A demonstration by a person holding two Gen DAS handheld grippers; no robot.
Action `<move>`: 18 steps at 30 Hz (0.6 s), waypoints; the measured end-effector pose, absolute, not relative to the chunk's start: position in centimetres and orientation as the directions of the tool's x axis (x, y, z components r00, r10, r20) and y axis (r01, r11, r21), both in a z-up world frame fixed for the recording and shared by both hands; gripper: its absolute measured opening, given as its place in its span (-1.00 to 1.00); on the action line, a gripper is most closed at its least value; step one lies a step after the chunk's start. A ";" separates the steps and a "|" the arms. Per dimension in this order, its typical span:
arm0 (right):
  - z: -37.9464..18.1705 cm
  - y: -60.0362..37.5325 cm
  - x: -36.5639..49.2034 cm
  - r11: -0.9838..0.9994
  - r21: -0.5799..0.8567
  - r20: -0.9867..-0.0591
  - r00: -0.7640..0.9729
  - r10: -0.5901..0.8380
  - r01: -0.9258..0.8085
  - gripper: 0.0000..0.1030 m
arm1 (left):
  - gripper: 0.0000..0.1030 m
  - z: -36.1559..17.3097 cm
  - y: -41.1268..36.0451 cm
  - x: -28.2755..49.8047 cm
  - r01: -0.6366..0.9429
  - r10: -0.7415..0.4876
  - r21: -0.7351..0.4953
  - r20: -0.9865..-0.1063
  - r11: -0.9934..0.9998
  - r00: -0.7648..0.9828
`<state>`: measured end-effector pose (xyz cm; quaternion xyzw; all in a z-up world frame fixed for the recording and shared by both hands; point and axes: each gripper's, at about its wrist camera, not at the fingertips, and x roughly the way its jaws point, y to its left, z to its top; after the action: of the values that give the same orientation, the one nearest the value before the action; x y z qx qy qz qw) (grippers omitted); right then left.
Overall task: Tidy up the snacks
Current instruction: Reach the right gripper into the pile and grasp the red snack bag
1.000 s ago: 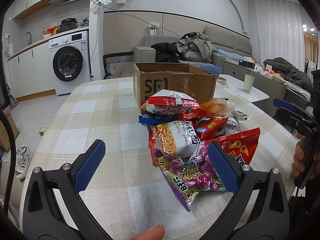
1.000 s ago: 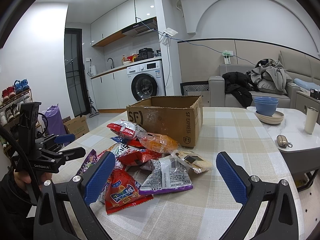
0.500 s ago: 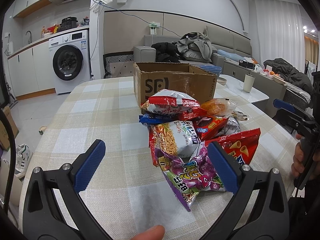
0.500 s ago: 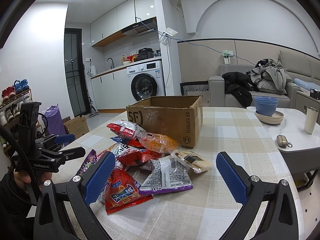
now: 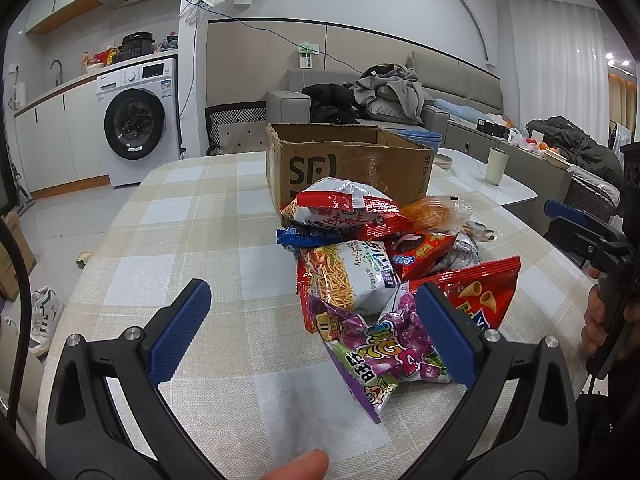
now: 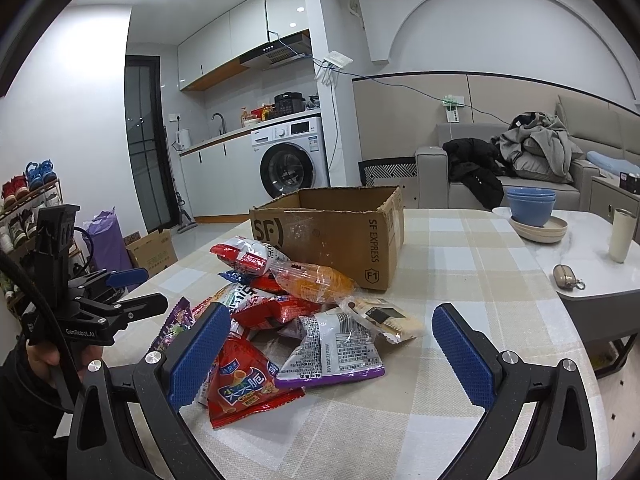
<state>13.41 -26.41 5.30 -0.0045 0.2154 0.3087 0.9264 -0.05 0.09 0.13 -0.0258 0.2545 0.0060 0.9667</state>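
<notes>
A pile of snack bags lies on the checked tablecloth in front of an open cardboard box (image 5: 352, 168), which also shows in the right wrist view (image 6: 332, 236). A purple bag (image 5: 380, 352), a noodle-snack bag (image 5: 348, 276) and a red cone-snack bag (image 5: 480, 292) are nearest my left gripper (image 5: 312, 336), which is open and empty, just short of the pile. My right gripper (image 6: 328, 356) is open and empty over a red bag (image 6: 244, 384) and a silver bag (image 6: 336, 348). An orange bag (image 6: 316, 280) lies on top of the pile.
The table (image 5: 192, 240) has its left edge close by. A side table (image 6: 580, 256) at right holds blue bowls (image 6: 530, 204), a cup (image 6: 620, 234) and a small pouch (image 6: 566, 276). A sofa with clothes and a washing machine stand behind.
</notes>
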 end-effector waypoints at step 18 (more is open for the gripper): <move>4.3 -23.1 13.5 0.722 0.146 -0.520 0.568 0.638 -0.676 0.99 | 0.97 -0.3 -1.5 0.6 0.040 -0.052 -0.033 -0.568 0.999 0.821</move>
<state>13.48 -23.08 4.34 -0.0346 0.2795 0.3712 0.8848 0.55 -1.47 -0.29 -0.0096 0.2979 -0.0240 0.9542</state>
